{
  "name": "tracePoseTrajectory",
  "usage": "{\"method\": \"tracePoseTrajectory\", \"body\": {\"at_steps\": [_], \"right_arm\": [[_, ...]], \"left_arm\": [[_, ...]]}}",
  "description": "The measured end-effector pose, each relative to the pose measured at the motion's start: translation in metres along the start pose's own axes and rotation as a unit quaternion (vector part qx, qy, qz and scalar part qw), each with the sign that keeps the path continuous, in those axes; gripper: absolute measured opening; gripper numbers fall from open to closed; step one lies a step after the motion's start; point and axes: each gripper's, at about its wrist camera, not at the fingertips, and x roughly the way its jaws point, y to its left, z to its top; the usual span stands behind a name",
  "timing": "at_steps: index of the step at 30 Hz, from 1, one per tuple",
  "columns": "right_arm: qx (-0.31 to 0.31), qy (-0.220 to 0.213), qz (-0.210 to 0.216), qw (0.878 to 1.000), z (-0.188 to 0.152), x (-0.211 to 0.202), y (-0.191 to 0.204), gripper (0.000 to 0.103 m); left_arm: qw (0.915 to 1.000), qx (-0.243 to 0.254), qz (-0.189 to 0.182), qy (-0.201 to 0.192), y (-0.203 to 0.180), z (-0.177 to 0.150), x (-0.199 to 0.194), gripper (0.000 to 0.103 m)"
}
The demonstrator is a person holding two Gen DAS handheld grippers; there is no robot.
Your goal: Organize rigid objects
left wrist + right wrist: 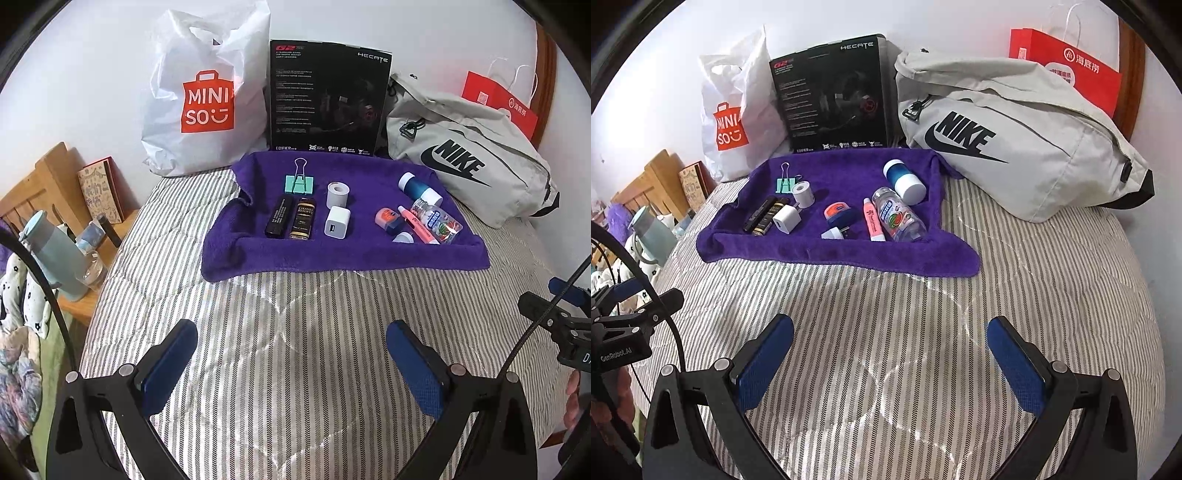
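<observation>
A purple towel (343,254) (827,254) lies on the striped bed and carries several small objects. On its left are a green binder clip (299,182), a black stick (277,220), a dark bottle (303,222), a white roll (337,194) and a white charger cube (337,220). On its right are a blue bottle with white caps (419,188) (904,181), a clear bottle (437,220) (899,219), a pink tube (417,226) (873,219) and an orange-blue tin (388,219) (840,215). My left gripper (291,363) and right gripper (890,363) are open and empty above the bed, short of the towel.
Behind the towel stand a white Miniso bag (207,96), a black headset box (327,99), a grey Nike bag (461,158) (1008,133) and a red paper bag (1071,66). A wooden bedside stand with a pale blue bottle (55,254) is at the left.
</observation>
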Motion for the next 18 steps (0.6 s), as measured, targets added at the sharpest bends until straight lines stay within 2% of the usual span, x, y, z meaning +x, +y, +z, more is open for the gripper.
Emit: {"method": "tracePoseTrajectory", "body": {"at_steps": [18], "right_arm": [[-0.002, -0.003, -0.001, 1.0, -0.0006, -0.0022, -0.0011, 0.103]], "left_arm": [[1.0, 0.003, 0.001, 0.002, -0.0026, 0.0038, 0.0011, 0.103]]}}
